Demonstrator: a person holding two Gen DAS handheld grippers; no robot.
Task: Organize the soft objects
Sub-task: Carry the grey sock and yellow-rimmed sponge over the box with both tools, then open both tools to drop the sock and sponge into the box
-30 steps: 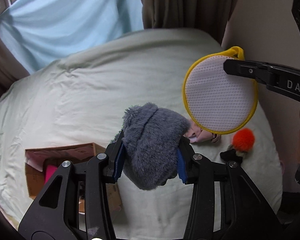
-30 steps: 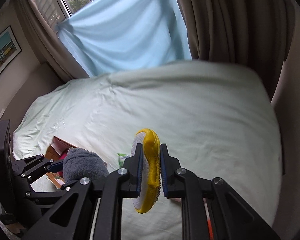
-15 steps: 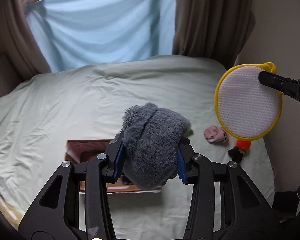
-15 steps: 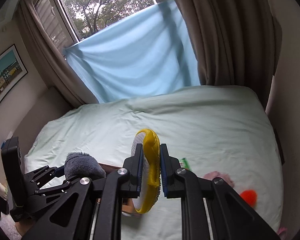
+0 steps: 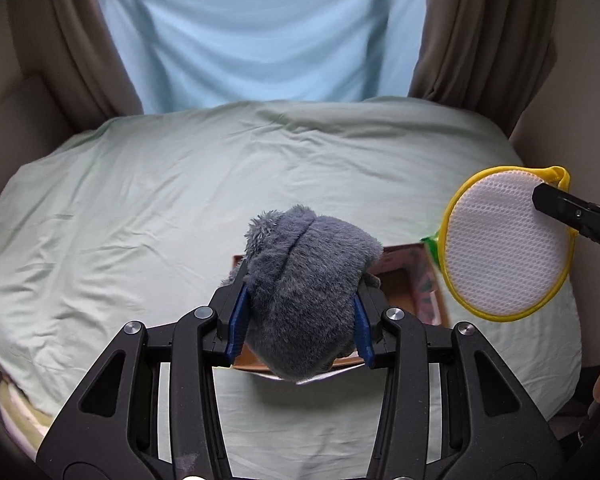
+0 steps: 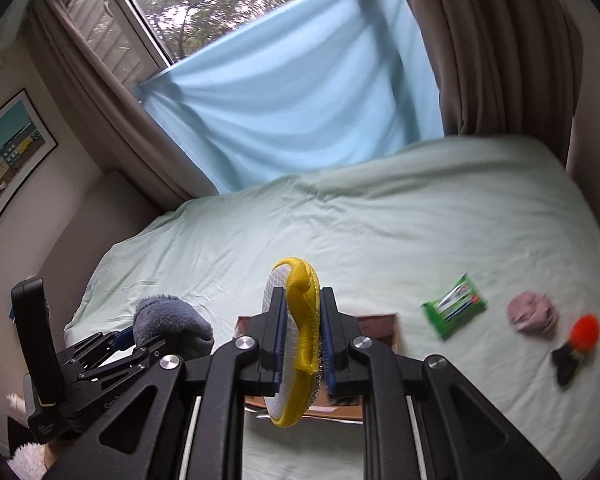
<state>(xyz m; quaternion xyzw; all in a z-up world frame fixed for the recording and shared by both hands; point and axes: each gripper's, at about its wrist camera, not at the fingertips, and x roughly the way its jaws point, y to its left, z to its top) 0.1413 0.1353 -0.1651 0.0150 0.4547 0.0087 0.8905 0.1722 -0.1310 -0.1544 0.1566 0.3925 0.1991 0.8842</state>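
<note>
Both grippers shifted over box [image 5: 416, 280], mostly hidden; left gripper [image 5: 300, 316] clamps grey plush [image 5: 304, 280], right gripper [image 6: 302, 344] clamps yellow-rimmed pad [image 6: 296, 328].

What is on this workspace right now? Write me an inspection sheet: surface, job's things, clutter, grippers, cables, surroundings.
Surface: bed under a wrinkled pale green sheet.
Job's things: grey plush item and round yellow-rimmed mesh pad, both held in the air; open cardboard box on the sheet below them.
Clutter: green packet, pinkish soft lump, and orange pom-pom item with a dark base, all lying apart on the sheet beside the box.
Grippers: left gripper shut on the plush item; right gripper shut on the mesh pad's edge.
Cables: nothing seen.
Surroundings: blue cloth over the window, brown curtains, framed picture on the wall.
</note>
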